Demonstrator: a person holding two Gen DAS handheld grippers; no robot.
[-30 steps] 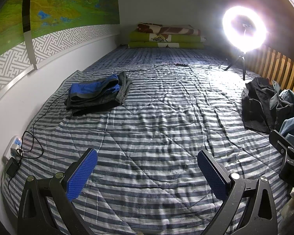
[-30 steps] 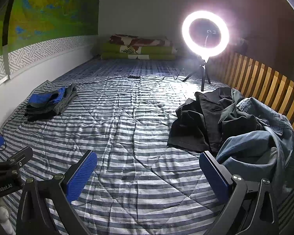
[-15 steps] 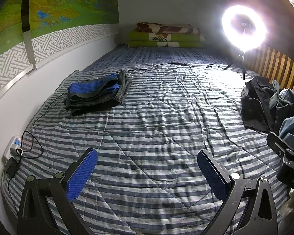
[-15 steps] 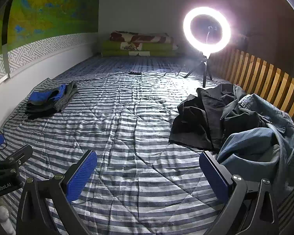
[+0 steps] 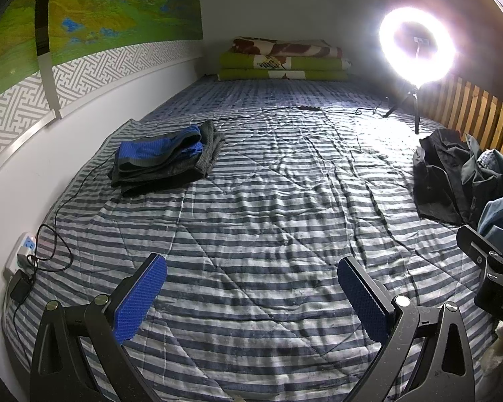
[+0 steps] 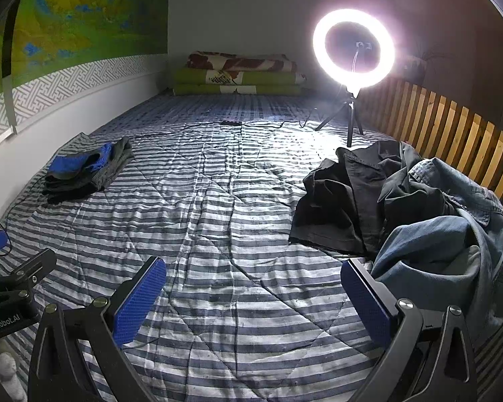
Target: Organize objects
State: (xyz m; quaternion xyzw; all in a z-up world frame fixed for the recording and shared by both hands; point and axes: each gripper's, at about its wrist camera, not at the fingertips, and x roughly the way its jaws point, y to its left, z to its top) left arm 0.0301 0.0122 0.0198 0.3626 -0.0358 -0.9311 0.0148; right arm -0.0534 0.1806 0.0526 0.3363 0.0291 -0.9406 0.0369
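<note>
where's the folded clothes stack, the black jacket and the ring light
folded clothes stack (image 5: 164,160): left wrist view, on the top blue layer.
black jacket (image 6: 352,201): right wrist view, on the flat front panel.
ring light (image 6: 318,50): right wrist view, on the lit ring's left edge.

We saw a grey-and-white striped quilt, a folded pile of blue and dark grey clothes, a black garment beside faded blue denim, green bedding under a maroon-and-cream blanket, and blue textured pads.
</note>
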